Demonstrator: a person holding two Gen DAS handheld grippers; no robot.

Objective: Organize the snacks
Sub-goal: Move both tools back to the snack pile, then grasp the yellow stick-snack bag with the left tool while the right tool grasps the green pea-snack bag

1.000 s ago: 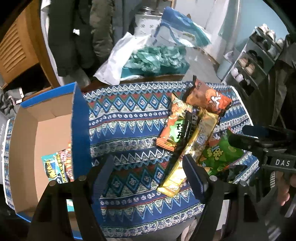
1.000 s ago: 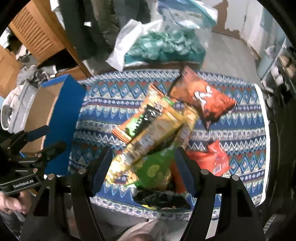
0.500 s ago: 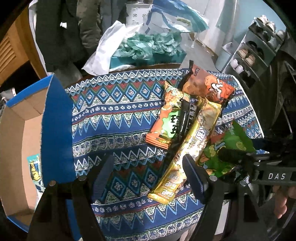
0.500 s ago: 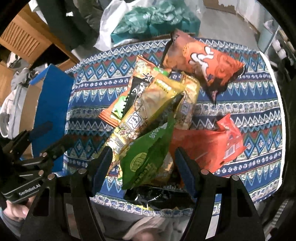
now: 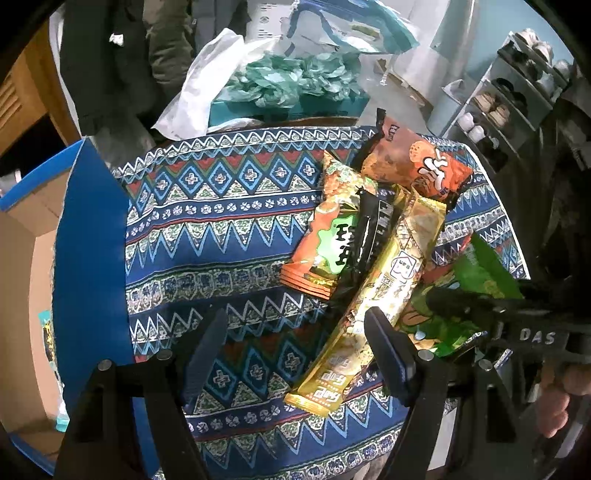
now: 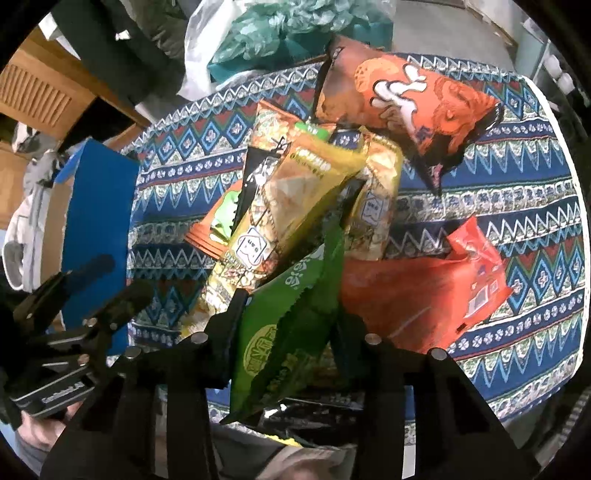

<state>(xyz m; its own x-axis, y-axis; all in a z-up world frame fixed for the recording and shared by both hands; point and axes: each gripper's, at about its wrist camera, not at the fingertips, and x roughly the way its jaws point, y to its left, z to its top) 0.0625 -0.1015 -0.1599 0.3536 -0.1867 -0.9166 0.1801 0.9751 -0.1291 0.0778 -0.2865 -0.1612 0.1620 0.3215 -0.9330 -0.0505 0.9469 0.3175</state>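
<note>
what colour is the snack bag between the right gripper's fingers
Green bag, with yellow lettering; clearest in the right wrist view.

Table (image 5: 229, 236): covered by a blue patterned cloth with zigzag and diamond bands.
Floor (image 5: 399, 96): pale grey, at 1 o'clock beyond the table.
Shoe rack (image 5: 517, 85): grey open shelves holding pairs of shoes, at 2 o'clock.
Wall (image 5: 491, 22): light blue, behind the rack.
Wooden cabinet (image 6: 40, 92): slatted door, at 10 o'clock.
Dark coats (image 5: 107, 62): hanging, at 11 o'clock.
White plastic bag (image 5: 199, 96) and crumpled teal paper (image 5: 291, 81): at 12 o'clock past the table's far edge.
</note>
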